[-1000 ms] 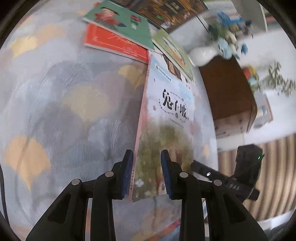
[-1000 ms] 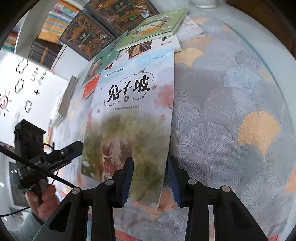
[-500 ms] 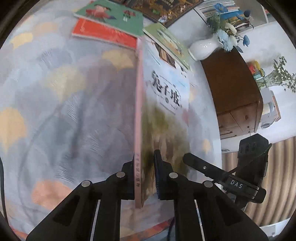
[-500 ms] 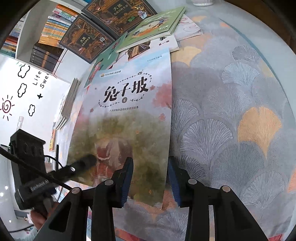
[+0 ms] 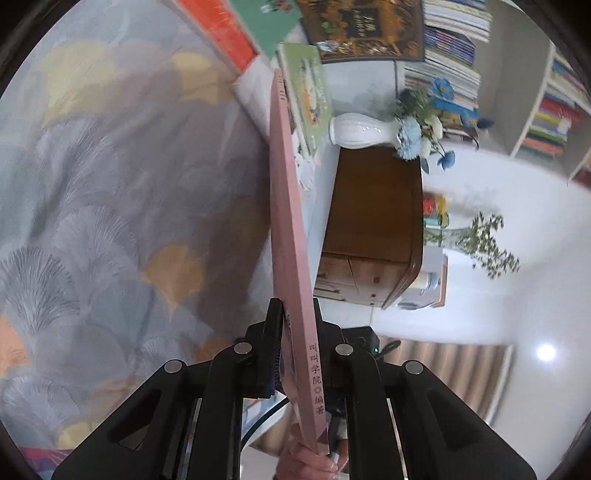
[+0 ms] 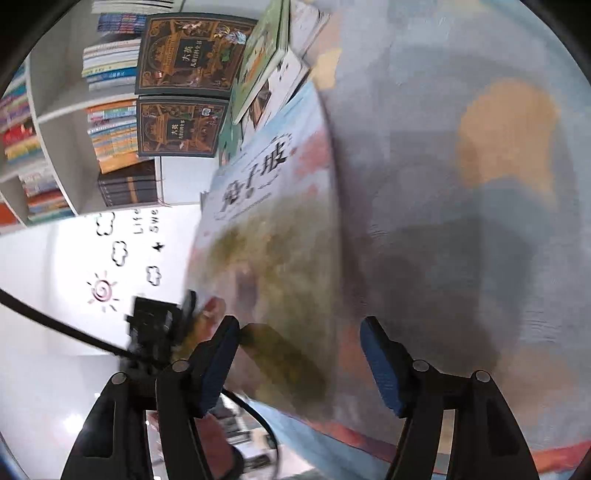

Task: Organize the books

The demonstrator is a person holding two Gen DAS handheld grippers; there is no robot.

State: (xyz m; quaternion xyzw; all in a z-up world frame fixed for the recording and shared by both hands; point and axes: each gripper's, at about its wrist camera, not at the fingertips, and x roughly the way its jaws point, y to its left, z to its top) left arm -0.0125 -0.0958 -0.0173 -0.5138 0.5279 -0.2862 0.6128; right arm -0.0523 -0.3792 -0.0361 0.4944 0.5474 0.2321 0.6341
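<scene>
A thin picture book with a pink spine (image 5: 288, 221) stands on edge over the fan-patterned tablecloth (image 5: 110, 221). My left gripper (image 5: 295, 350) is shut on its near corner, and I see the book edge-on. In the right wrist view its cover (image 6: 273, 240) shows black Chinese title characters above a blurry green picture. My right gripper (image 6: 303, 360) has its jaws opening. The book's lower edge lies between them, and neither blue pad (image 6: 384, 365) presses on it. The left gripper (image 6: 159, 321) appears blurred at the book's left edge.
More books lie at the far end of the cloth: a green one (image 5: 310, 92), a red one (image 5: 221, 33) and two dark ornate ones (image 6: 184, 48). Beyond are a white vase with blue flowers (image 5: 360, 129), a wooden cabinet (image 5: 373, 229) and white bookshelves (image 6: 110, 147).
The book has swung from leaning on the cloth to standing on edge. My left jaws closed onto it, and my right jaws have spread apart off it.
</scene>
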